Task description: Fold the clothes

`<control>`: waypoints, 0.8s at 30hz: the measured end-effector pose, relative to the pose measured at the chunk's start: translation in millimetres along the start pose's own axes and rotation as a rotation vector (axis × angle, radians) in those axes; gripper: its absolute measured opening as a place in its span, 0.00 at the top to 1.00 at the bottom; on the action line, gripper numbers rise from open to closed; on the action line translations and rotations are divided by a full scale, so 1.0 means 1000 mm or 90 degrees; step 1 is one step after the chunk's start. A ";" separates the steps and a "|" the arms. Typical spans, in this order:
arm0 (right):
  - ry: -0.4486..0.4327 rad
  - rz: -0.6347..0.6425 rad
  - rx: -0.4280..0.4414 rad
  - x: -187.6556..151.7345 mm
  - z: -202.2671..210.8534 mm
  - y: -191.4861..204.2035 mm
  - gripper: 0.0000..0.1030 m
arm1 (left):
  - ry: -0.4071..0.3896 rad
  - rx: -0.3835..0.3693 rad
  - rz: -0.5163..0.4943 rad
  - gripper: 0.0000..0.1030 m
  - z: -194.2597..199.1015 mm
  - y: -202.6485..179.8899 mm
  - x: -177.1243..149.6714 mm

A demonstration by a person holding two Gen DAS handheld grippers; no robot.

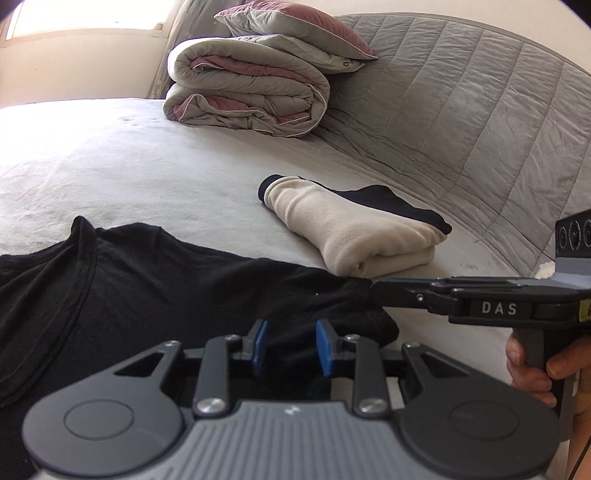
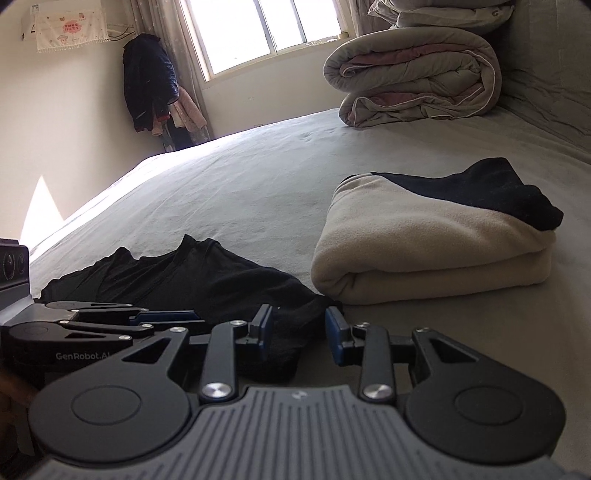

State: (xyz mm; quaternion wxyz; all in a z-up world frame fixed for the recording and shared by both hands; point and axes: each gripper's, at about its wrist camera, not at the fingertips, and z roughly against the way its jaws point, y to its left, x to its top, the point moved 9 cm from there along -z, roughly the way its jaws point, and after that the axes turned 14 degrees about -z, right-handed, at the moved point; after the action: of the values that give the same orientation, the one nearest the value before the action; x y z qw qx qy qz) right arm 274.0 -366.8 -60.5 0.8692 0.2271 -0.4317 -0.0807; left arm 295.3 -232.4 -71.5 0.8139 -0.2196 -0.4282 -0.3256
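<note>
Black shirt (image 1: 147,295) lies spread on the bed (image 1: 129,166), lower left of frame. Left gripper (image 1: 290,345) fingers spread over its edge, gripping nothing. Right gripper (image 2: 299,332) likewise spread over the shirt's corner. Folded cream garment (image 2: 424,251) sits at right, just beside the shirt

A home bedroom: bed (image 2: 258,177), rolled duvet (image 2: 413,77), curtained window (image 2: 258,29).

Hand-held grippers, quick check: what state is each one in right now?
Left hand-held gripper: open, holding nothing, over the black T-shirt.
Right hand-held gripper: open, holding nothing, at the T-shirt's edge.
</note>
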 end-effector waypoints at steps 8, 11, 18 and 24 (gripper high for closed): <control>0.014 -0.046 -0.020 -0.003 -0.016 -0.009 0.76 | 0.022 -0.001 -0.058 0.72 0.005 -0.020 -0.013; -0.013 -0.074 -0.005 0.004 -0.014 -0.011 0.95 | 0.022 -0.005 -0.109 0.72 0.008 -0.033 -0.009; -0.073 -0.130 0.025 0.018 -0.010 -0.014 0.95 | 0.046 0.007 -0.182 0.72 -0.008 -0.043 -0.009; -0.102 -0.134 0.023 0.024 -0.016 -0.007 0.96 | 0.050 0.015 -0.203 0.72 -0.025 -0.045 -0.001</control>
State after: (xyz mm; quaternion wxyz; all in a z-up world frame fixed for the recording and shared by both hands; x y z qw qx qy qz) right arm 301.7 -375.8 -55.6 0.8147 0.2795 -0.4747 -0.1814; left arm 276.2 -278.7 -82.1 0.7707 -0.1268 -0.4289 -0.4539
